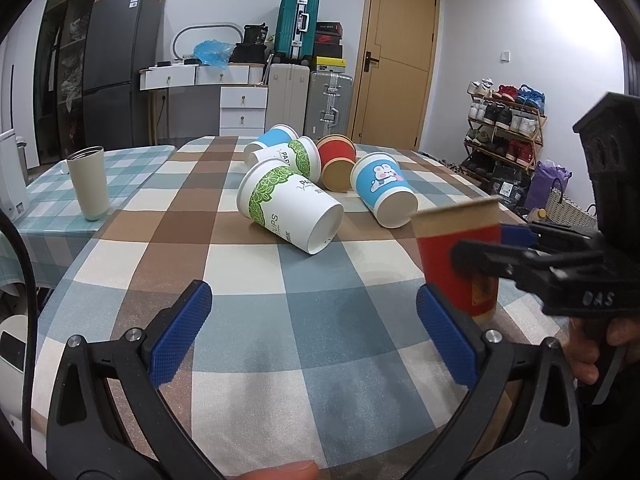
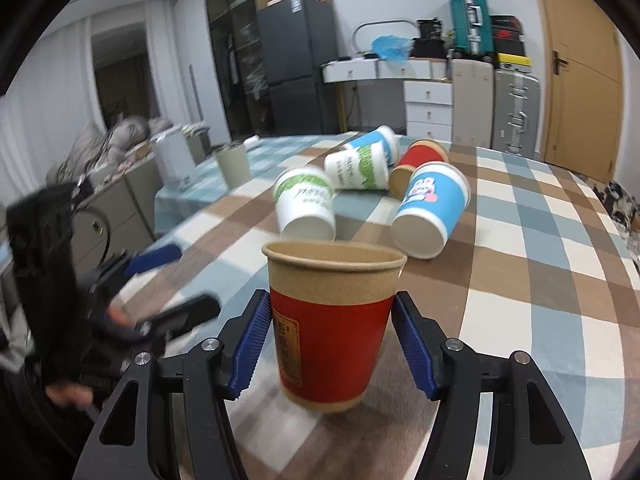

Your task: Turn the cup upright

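Right gripper (image 2: 330, 344) straddles the red cup (image 2: 332, 320), jaws spread: left pad touching or nearly touching the cup wall, right pad with a visible gap. Can't tell if it grips; reads as released. Cup stands upright, mouth up, on the checked tablecloth (image 2: 520, 280), near edge of the table. Yellow label panel with characters on its side, too blurred to read.

Left gripper (image 1: 314, 334) is spread wide, nothing between its pads, hovering over the cloth just left of the red cup.

Farther back, five cups lie on their sides in a cluster: leaf-print cup (image 1: 288, 206) nearest, printed "PAP…" and "Sa…", partly legible; rabbit cup (image 1: 382, 188) to its right; second red cup (image 1: 338, 162), second leaf-print cup (image 1: 290, 156) and blue-band cup (image 1: 272, 140) behind. Nothing between cluster and grippers.

Beige tumbler (image 1: 88, 182) stands upright far left.
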`<state>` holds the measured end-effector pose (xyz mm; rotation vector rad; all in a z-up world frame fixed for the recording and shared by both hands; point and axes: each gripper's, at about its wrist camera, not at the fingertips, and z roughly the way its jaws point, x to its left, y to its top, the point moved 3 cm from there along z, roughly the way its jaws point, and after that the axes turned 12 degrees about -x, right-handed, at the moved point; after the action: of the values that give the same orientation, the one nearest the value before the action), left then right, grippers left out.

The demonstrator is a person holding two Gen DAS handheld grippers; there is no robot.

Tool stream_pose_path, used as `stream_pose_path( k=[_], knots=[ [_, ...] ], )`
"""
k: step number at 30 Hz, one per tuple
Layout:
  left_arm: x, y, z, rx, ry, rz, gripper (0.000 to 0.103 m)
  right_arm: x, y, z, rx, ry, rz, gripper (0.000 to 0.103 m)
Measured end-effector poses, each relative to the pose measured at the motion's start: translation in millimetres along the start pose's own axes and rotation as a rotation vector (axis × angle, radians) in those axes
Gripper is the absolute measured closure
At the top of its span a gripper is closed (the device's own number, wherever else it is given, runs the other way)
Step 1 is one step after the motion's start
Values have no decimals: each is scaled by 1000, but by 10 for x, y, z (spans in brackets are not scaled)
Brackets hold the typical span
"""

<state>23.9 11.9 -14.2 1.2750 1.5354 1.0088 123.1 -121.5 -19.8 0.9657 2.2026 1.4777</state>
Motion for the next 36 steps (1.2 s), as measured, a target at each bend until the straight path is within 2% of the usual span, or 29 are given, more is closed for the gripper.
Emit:
stream_pose_path(
  k=[5,9,13,22,25,27,30,32,36],
  knots=[
    [20,-2,-2,-2,2,-1,1,47,-83,-81,42,29,-47,43],
    [20,-1,-1,-2,1,-1,1,27,-68,-38,-2,-4,-28,43],
    [34,-4,5,2,1,-3,1,27,-18,70,-66,-73,-31,43],
    [35,3,0,1,3,-2,1,38,-31,154,-25,-56,-28,40],
    [34,3,2,2,1,-3,1,-13,-47,123,-18,-32,-3,34],
    [42,7,1,1,-2,-3,1,-71,-43,81,-28,-17,22,18],
    [27,2,5,3,-3,-5,1,-179,-13,-22,-69,6,55,8],
    [22,0,4,2,-6,-5,1,-250,6,-95,-93,28,70,3],
    [-6,-7,-5,-3,-14,-7,1,-387,28,-253,-176,38,69,1]
  ],
)
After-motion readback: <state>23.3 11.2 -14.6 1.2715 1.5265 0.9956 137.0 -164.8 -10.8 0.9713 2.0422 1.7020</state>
